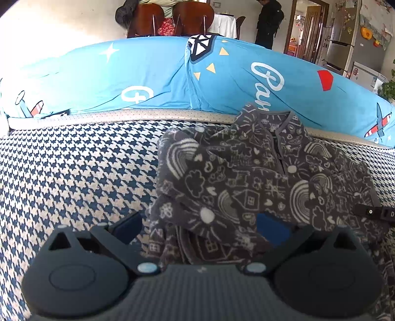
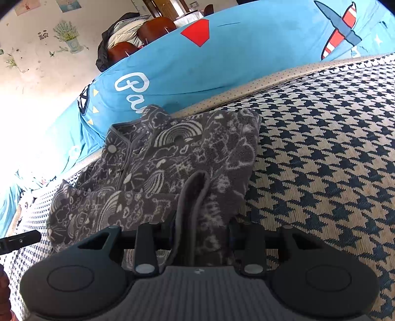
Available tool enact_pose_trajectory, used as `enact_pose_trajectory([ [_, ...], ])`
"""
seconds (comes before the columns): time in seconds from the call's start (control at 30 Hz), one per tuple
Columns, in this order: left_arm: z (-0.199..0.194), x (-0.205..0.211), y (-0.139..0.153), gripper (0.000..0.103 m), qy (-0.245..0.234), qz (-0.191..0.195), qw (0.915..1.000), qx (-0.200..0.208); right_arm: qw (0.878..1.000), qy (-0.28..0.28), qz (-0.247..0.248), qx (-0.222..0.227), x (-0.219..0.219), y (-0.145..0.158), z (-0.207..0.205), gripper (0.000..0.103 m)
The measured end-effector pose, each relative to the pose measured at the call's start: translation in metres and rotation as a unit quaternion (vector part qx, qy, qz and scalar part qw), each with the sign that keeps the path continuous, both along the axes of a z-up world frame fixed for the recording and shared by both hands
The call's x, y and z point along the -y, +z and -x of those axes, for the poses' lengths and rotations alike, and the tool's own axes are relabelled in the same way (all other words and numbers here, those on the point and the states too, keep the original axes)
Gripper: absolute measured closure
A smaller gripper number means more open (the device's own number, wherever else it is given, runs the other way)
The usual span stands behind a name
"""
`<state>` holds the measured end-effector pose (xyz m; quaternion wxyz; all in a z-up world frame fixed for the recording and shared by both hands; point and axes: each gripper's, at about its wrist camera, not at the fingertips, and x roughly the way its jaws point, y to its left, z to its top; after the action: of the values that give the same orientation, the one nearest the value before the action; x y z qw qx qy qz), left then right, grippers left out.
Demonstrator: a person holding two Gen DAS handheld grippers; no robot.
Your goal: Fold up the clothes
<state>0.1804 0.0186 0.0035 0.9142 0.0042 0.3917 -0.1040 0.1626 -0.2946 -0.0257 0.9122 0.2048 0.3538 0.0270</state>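
A dark grey fleece top (image 1: 246, 177) printed with white rainbows, houses and clouds lies crumpled on the houndstooth seat, its collar and button placket toward the blue cushions. My left gripper (image 1: 201, 224) is open, its fingers wide apart on either side of the top's near left edge. In the right wrist view the same top (image 2: 172, 153) spreads ahead, and a raised fold of its hem (image 2: 197, 197) runs back between the fingers. My right gripper (image 2: 201, 234) is shut on that fold. A black part of the right gripper (image 1: 370, 212) shows at the far right of the left wrist view.
The houndstooth seat cover (image 1: 74, 172) extends left of the top and also right of it (image 2: 321, 160). Blue cushions (image 1: 148, 74) with plane prints line the back. Beyond them stand wooden chairs (image 1: 172, 17), a person in dark clothes (image 1: 269, 22) and a fridge (image 1: 345, 37).
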Motion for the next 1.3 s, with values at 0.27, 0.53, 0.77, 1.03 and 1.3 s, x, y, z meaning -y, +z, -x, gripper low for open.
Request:
enact_pose_trajectory([
  [0.27,0.000,-0.009,-0.001,0.000,0.017,-0.011,0.9998,0.002,0.997,-0.015,0.066,0.033,-0.031,0.020,0.005,0.074],
  [0.53,-0.001,-0.032,0.003,0.000,0.050,-0.011,0.9987,0.004,0.992,0.020,0.093,0.080,-0.076,0.053,0.001,0.075],
  [0.77,0.000,-0.065,0.010,0.000,0.087,-0.005,0.9962,0.008,0.983,0.086,0.111,0.118,-0.146,0.077,-0.008,0.075],
  [1.03,0.005,-0.106,0.014,0.000,0.129,0.005,0.9915,0.013,0.967,0.176,0.116,0.142,-0.244,0.071,-0.033,0.075],
  [1.3,0.005,-0.131,0.006,0.000,0.147,0.016,0.9890,-0.002,0.960,0.222,0.148,0.089,-0.290,0.021,-0.054,0.058],
])
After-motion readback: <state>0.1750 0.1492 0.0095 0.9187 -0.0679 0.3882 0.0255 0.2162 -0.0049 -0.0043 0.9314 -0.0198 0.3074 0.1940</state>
